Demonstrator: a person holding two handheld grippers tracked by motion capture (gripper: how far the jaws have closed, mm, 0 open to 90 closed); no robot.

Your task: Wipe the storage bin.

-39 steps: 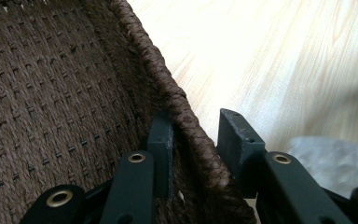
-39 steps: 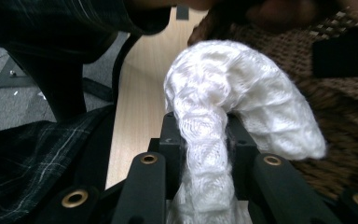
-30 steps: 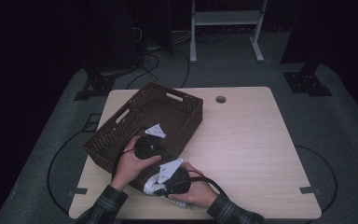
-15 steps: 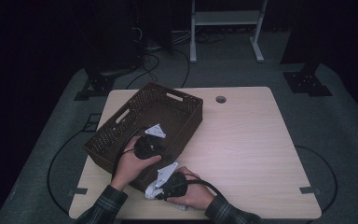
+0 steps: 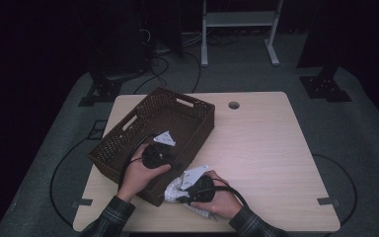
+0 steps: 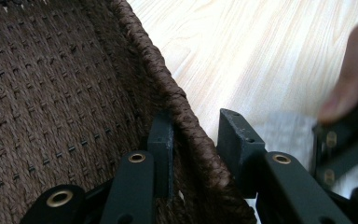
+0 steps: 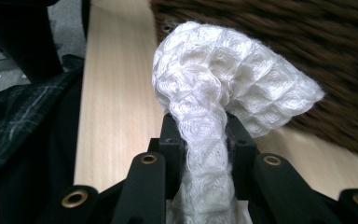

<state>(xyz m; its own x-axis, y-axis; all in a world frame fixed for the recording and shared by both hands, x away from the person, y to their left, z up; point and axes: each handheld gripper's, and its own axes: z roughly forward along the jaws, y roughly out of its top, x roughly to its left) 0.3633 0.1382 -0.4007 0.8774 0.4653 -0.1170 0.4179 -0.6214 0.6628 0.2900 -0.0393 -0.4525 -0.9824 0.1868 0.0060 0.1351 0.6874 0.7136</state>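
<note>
In the high view, the basket sits in the left half of the worktop, and both hands work at its near right corner, low in the frame. The left gripper rests on the basket's rim; the right gripper lies just below and to the right of it, with a white cloth bunched at its left end, close against the basket's outer wall.

The left gripper view shows what the high view cannot: the left gripper straddles the woven rim, one jaw inside the basket, the other outside, and the wall fills the gap between them. The jaws grip the rim. At the right edge of that frame a fingertip and part of the other gripper show, blurred.

The right gripper view shows the right gripper closed tight on the cloth, a waffle-knit piece that bulges above the jaws in the centre of the frame. The basket's brown wall runs across the upper right, and a plaid sleeve darkens the left.

Beyond the worktop, cables trail on the grey floor.
</note>
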